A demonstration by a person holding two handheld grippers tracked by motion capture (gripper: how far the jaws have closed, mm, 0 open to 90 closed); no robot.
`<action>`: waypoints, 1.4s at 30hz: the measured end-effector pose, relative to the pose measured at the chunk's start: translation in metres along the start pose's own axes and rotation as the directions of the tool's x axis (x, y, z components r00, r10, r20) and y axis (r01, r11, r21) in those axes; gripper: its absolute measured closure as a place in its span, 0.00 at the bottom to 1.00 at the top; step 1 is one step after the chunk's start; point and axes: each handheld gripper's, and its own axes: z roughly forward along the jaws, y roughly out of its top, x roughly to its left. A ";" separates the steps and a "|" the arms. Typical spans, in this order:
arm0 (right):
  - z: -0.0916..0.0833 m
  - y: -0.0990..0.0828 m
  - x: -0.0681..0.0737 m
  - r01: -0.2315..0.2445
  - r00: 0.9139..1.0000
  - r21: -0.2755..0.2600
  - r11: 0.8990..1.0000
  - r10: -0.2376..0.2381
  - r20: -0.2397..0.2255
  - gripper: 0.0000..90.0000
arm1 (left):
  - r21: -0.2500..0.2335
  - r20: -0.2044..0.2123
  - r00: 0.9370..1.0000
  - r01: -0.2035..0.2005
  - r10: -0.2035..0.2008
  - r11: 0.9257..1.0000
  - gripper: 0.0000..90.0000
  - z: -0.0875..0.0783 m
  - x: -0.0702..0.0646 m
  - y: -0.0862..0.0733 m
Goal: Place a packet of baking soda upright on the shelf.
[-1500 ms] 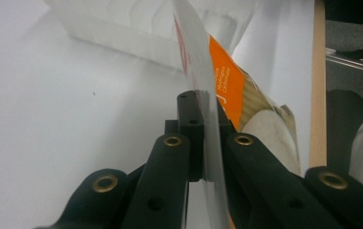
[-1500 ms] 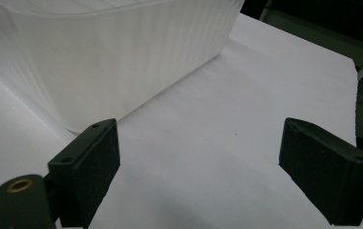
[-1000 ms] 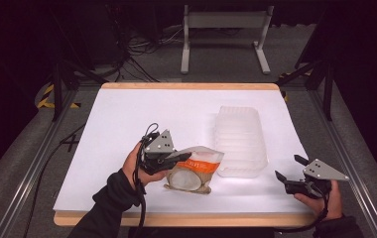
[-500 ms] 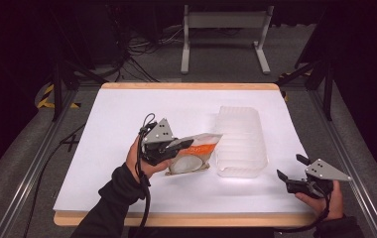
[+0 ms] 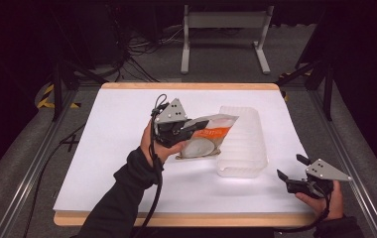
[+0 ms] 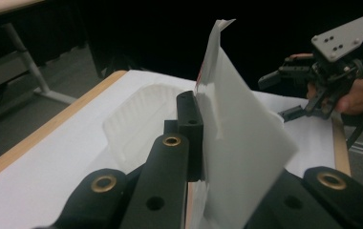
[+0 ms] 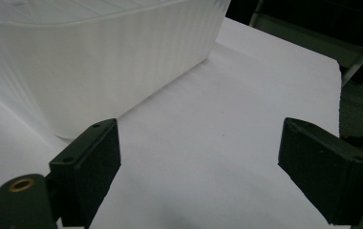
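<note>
Pouch: a flat white plastic food pouch with an orange label band and a pale round item inside [image 5: 204, 140], lifted clear of the table, its far end reaching over the near left rim of the tub.
Handling: it looks light and thin; the film is probably slippery and bends easily, so the stiffer sealed edge seems the best place to take it.
Left gripper [image 5: 189, 130]: clenched on the pouch's edge, which stands upright between its jaws in the left gripper view.
Tub: a translucent white ribbed plastic container [image 5: 242, 142], just right of the pouch, standing on the white table cover [image 5: 112, 134].
Right gripper [image 5: 289, 169]: released, jaws wide apart and holding nothing, low near the table's right front corner, well apart from the pouch.
In the way: likely the tub's rim, which the sagging pouch could catch.
</note>
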 end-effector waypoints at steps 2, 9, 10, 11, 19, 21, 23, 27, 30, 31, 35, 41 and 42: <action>0.000 0.000 0.000 0.000 1.000 0.000 1.000 0.000 0.000 0.17 | -0.004 0.000 1.000 0.006 -0.006 1.000 1.00 0.006 0.000 0.005; 0.000 -0.001 0.000 0.002 1.000 0.001 1.000 -0.002 -0.002 0.17 | -0.036 0.039 0.999 0.009 -0.007 0.999 1.00 0.032 -0.004 0.018; 0.000 -0.001 0.000 0.001 1.000 0.002 1.000 -0.001 -0.002 0.17 | -0.041 0.046 0.999 0.010 -0.008 0.999 1.00 0.038 -0.006 0.019; 0.001 -0.001 -0.001 0.000 1.000 0.001 1.000 0.000 -0.003 0.17 | -0.042 0.054 0.999 0.007 -0.004 0.999 1.00 0.043 -0.008 0.020; 0.000 -0.001 0.000 0.005 1.000 0.001 1.000 -0.005 -0.005 0.17 | -0.076 0.108 0.994 0.016 -0.008 0.997 1.00 0.078 -0.020 0.024; 0.000 -0.001 0.000 0.006 1.000 0.001 1.000 -0.006 -0.004 0.17 | -0.081 0.115 0.993 0.012 -0.003 0.997 1.00 0.082 -0.022 0.026; 0.000 -0.001 -0.001 0.005 1.000 -0.001 1.000 -0.005 -0.004 0.17 | -0.084 0.124 0.992 0.008 0.003 0.996 1.00 0.083 -0.024 0.030; 0.001 -0.002 -0.001 0.002 1.000 0.003 1.000 -0.002 -0.007 0.17 | -0.095 0.142 0.990 0.003 0.011 0.995 1.00 0.086 -0.028 0.035; 0.001 -0.002 -0.001 0.008 1.000 0.006 1.000 -0.008 -0.008 0.17 | -0.093 0.160 0.987 0.011 0.004 0.996 1.00 0.094 -0.031 0.032; 0.001 -0.001 0.000 0.007 1.000 0.006 1.000 -0.007 -0.009 0.17 | -0.091 0.166 0.986 0.020 -0.004 0.996 1.00 0.098 -0.032 0.029; 0.001 -0.001 0.000 0.008 1.000 0.005 1.000 -0.008 -0.009 0.17 | -0.104 0.198 0.979 0.060 -0.038 0.993 1.00 0.104 -0.030 0.020; 0.002 -0.002 0.000 0.007 1.000 0.009 1.000 -0.006 -0.010 0.17 | -0.056 0.212 0.974 0.095 -0.081 0.994 1.00 0.119 -0.028 0.001; 0.002 -0.002 0.000 0.007 1.000 0.009 1.000 -0.006 -0.010 0.17 | -0.056 0.212 0.974 0.095 -0.081 0.994 1.00 0.119 -0.028 0.001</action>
